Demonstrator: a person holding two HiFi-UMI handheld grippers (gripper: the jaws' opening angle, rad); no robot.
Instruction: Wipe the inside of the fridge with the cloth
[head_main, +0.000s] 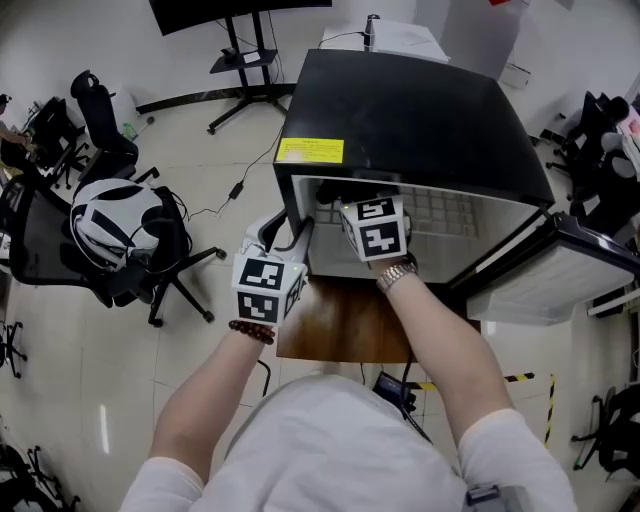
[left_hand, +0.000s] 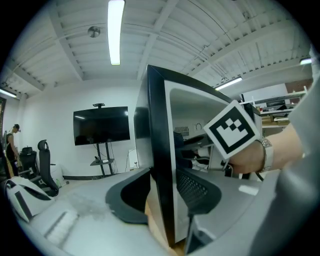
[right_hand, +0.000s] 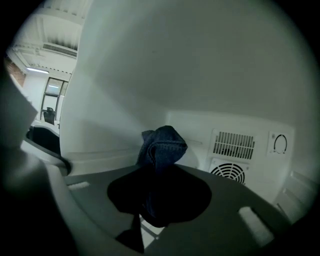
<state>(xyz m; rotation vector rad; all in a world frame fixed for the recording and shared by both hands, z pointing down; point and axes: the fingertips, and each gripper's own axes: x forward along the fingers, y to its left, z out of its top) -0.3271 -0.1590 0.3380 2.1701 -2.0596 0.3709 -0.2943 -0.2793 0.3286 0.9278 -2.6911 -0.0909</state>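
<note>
Reading this as mid-wipe, with the cloth in the fridge. Fridge (head_main: 410, 110) is sitting on a wooden bench (head_main: 345, 325), door (head_main: 560, 275) hanging open to the right.

- Left gripper (head_main: 285, 235) is clamping its jaws on the front edge of the fridge's left wall. Looks like it's bracing the box.
- Right gripper (right_hand: 159, 192) is reaching into the cavity, jaws closed on the blue cloth (right_hand: 162, 147), which is sticking out bunched in front of them.
- Cloth is showing near the left inner wall. The back wall with the vents (right_hand: 230, 160) is lying beyond it. Can't tell whether the cloth is touching any surface.

Next move, my call: press the cloth flat against a wall or the floor and drag it across, keeping the left clamp on so the fridge isn't sliding.
</note>
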